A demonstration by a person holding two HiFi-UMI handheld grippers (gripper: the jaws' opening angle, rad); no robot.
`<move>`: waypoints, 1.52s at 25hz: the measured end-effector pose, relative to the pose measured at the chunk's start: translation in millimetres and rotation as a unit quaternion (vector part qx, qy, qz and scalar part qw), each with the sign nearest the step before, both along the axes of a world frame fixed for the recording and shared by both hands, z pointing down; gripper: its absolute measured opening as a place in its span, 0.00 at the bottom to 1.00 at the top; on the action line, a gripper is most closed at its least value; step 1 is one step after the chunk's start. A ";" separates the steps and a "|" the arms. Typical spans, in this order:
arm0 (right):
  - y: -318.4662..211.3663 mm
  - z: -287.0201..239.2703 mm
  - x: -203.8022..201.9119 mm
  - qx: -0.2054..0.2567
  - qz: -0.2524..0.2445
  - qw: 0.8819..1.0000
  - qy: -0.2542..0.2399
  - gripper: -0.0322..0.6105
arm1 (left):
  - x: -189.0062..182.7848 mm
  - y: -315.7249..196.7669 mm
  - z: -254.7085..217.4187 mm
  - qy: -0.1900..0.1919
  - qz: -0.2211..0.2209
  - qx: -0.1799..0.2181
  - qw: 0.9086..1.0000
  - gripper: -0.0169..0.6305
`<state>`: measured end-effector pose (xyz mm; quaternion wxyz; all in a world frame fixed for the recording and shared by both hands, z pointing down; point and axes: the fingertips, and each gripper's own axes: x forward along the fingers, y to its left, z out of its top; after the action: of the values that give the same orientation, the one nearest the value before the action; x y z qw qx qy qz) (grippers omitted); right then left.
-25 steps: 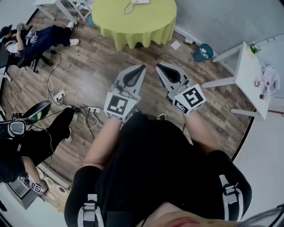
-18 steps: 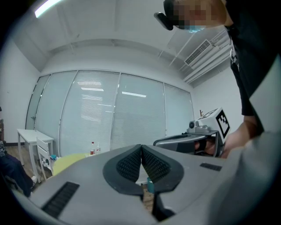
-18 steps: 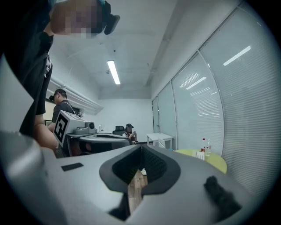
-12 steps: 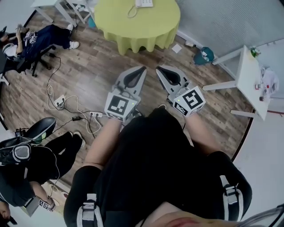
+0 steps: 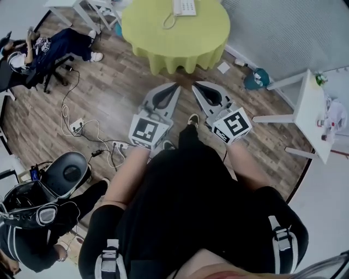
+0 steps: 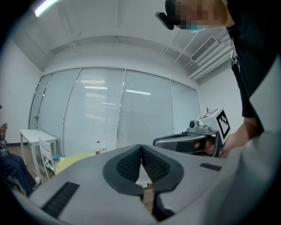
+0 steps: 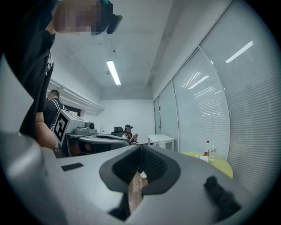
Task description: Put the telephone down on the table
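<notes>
Bare wood-plank floor (image 5: 109, 92) lies open between me and the round table under a yellow-green cloth (image 5: 174, 38), upper centre of the frame. My left gripper (image 5: 174, 85) and right gripper (image 5: 195, 85) sit side by side at mid-frame, each pressed together on nothing (tips aimed at the table). The white push-button telephone (image 5: 184, 6) rests on the table's far side, at the top edge, straight ahead, well apart from both, neither clearly nearer. Its long axis seems to run away from me.
</notes>
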<state>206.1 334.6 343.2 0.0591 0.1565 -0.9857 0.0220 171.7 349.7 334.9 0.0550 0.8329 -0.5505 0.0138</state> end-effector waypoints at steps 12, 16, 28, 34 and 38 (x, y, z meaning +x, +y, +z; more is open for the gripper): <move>-109.9 -3.7 -1.9 -0.003 -0.018 1.000 -0.006 0.08 | -0.8 -110.6 -3.3 -0.003 -0.017 -0.002 1.000 0.05; -140.1 -5.2 3.2 -0.005 -0.022 1.000 -0.008 0.08 | 2.4 -140.6 -3.8 -0.003 -0.025 -0.007 1.000 0.05; -200.4 2.0 32.6 -0.015 -0.049 0.998 -0.025 0.08 | 30.1 -196.2 7.1 -0.013 -0.052 -0.019 0.998 0.05; -216.4 3.8 33.6 -0.017 -0.058 0.998 -0.025 0.08 | 31.5 -212.4 10.6 -0.016 -0.060 -0.021 0.998 0.05; -227.7 6.9 24.9 -0.016 -0.060 0.998 -0.024 0.08 | 22.5 -223.4 11.3 -0.013 -0.061 -0.018 0.998 0.04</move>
<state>231.0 106.9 350.0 0.0391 0.0959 -0.9939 0.0382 194.2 126.3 346.2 0.0638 0.7961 -0.6009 0.0315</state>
